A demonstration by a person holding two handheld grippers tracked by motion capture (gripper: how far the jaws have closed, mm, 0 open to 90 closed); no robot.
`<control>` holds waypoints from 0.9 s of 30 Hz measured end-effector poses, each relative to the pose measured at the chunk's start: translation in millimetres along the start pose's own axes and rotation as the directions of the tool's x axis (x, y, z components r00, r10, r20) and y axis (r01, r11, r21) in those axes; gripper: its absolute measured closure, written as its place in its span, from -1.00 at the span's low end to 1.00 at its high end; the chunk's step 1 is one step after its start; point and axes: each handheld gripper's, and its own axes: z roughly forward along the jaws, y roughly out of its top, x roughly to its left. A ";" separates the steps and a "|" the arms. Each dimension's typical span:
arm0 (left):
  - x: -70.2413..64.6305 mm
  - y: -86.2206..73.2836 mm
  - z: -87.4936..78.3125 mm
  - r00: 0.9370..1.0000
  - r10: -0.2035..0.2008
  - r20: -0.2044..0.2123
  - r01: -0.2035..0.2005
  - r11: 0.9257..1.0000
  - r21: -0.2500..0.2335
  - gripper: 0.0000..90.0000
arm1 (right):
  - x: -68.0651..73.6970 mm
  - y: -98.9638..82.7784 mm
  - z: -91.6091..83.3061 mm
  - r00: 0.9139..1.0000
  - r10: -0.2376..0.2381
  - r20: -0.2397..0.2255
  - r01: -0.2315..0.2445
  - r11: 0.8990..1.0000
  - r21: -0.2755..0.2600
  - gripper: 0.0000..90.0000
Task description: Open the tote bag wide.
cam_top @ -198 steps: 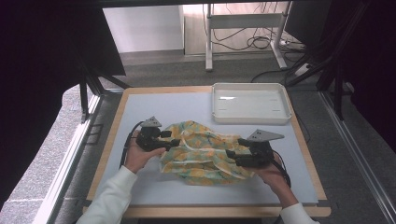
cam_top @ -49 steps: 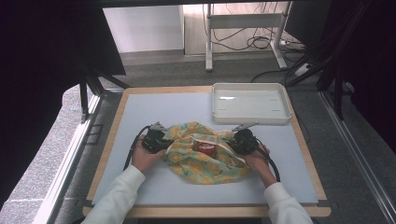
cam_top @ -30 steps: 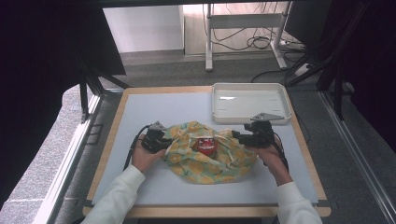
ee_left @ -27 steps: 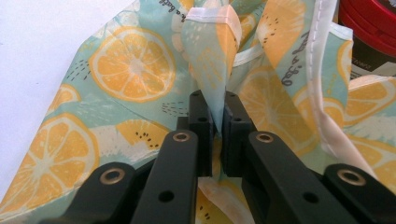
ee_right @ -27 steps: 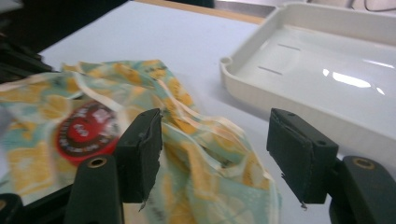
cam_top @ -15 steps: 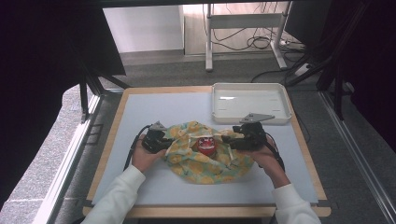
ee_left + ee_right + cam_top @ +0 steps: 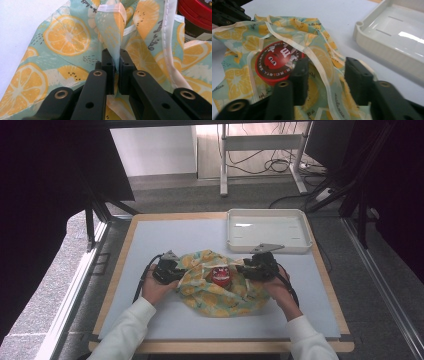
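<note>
Pale blue worktop [image 7: 165, 245] carries a lemon-printed fabric bag [image 7: 220, 292] at the frame's lower centre, its red round lid [image 7: 277, 63] bearing unreadable white script. Left tongs [image 7: 115, 56] pinch the cloth's fold; right tongs [image 7: 327, 72], just closing, straddle its cream-trimmed edge without pressing it.

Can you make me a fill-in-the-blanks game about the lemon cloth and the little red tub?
1. The left gripper is shut on a fold of the ____.
2. The round tub sitting in the cloth has a ____ lid.
3. The white tray on the table has ____ in it.
4. The cloth is printed with orange ____ slices.

Missing words: cloth; red; nothing; citrus
</note>
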 end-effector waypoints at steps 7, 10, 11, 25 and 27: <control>0.5 -0.1 -0.4 1.000 -0.002 0.000 0.002 1.000 0.000 0.93 | -1.7 -0.2 -0.5 0.998 0.019 -0.056 -0.020 1.000 -0.019 0.94; 0.4 -0.1 -0.3 1.000 -0.001 -0.002 0.001 1.000 0.000 0.93 | -1.7 -0.2 -3.3 0.997 0.021 -0.078 -0.024 0.999 -0.037 0.97; 0.3 -0.2 0.0 1.000 -0.001 -0.002 0.001 1.000 0.000 0.93 | -0.6 0.0 -7.7 0.994 0.023 -0.105 -0.029 0.998 -0.056 0.97; 1.5 -1.0 -1.0 1.000 -0.004 -0.004 0.004 1.000 0.001 0.93 | 31.3 -26.1 -36.1 0.968 -0.039 -0.250 0.015 0.995 -0.096 0.98; 1.5 -1.2 -0.4 1.000 -0.005 -0.003 0.005 1.000 0.002 0.93 | 40.4 -35.6 -35.1 0.957 -0.037 -0.288 0.015 0.997 -0.077 0.98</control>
